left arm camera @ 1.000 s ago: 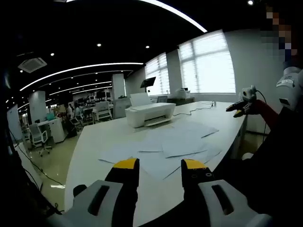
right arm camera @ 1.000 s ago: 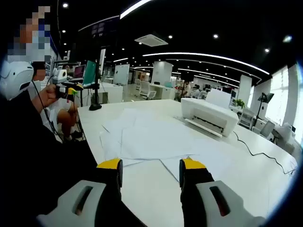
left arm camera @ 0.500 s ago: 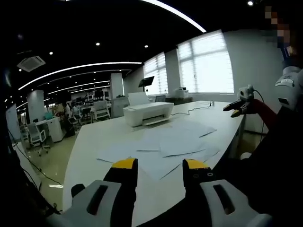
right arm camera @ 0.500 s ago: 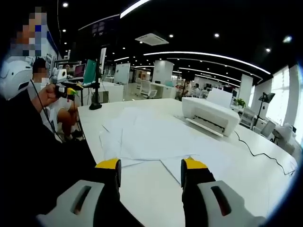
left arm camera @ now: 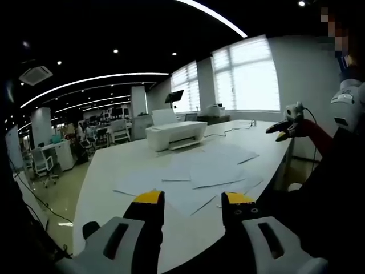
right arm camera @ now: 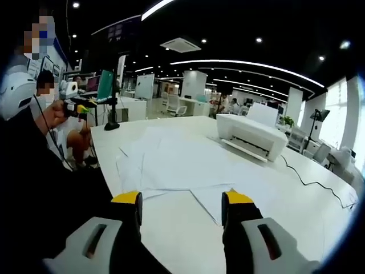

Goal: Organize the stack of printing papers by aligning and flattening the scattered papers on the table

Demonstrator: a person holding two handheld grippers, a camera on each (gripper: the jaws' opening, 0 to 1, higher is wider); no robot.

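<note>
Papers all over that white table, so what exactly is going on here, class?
A person holds a two-jaw gripper in each hand above the white table, facing loose papers that lie scattered and overlapping, not yet squared into a stack. The left gripper and the right gripper both have their jaws apart, holding nothing, short of the sheets. A white printer sits beyond the papers, with a cable trailing across the tabletop. The tidying has not visibly begun.
</note>
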